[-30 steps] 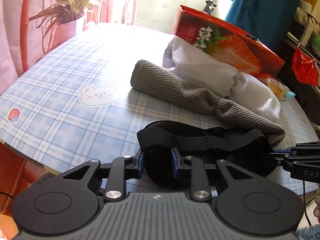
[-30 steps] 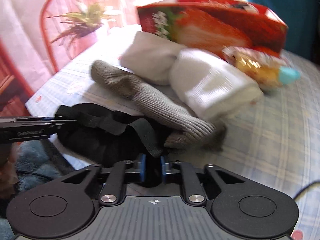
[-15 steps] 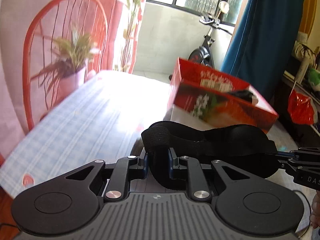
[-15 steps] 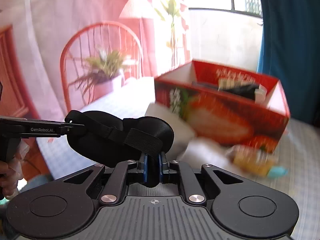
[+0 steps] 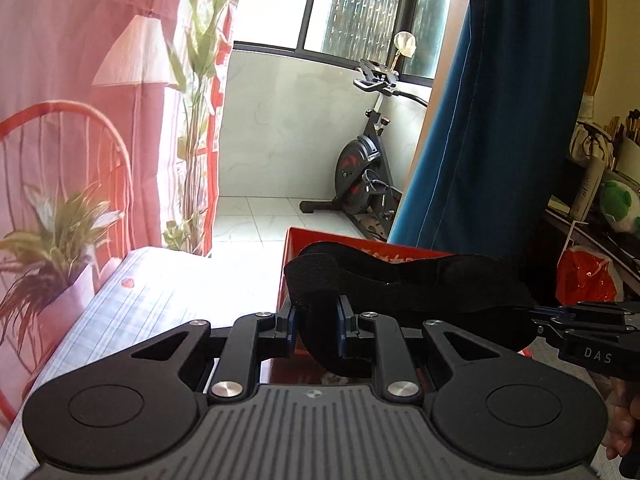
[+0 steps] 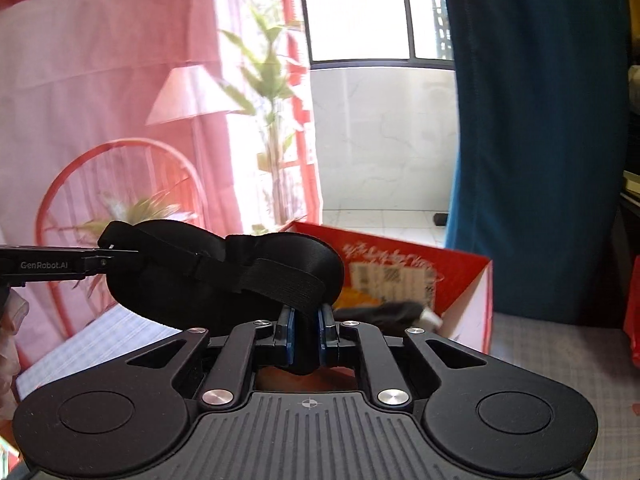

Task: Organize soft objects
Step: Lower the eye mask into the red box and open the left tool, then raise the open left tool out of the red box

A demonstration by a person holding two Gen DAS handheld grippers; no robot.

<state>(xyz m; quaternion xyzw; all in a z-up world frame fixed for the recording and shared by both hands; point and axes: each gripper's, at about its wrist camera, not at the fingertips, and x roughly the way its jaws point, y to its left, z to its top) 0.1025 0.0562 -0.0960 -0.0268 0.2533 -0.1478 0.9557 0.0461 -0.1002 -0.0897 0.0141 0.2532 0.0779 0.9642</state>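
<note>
A black padded eye mask with an elastic strap [image 5: 416,292] hangs in the air between both grippers, above the table. My left gripper [image 5: 318,322] is shut on its left end. My right gripper [image 6: 306,326] is shut on its right end; the mask also shows in the right wrist view [image 6: 208,276]. Each gripper's tips show from the side in the other view, the right gripper [image 5: 538,318] and the left gripper [image 6: 104,260]. The open red strawberry box [image 6: 460,276] stands just beyond the mask, with dark items inside. The towels on the table are out of view.
The table with a blue plaid cloth [image 5: 152,300] lies below. A potted plant [image 5: 56,248] stands at its far left by a red chair [image 6: 120,160]. An exercise bike [image 5: 368,172] and a blue curtain [image 5: 492,120] are behind.
Both grippers have lifted the black mask off the table and raised it higher, toward the red box. The towels have dropped out of view.
</note>
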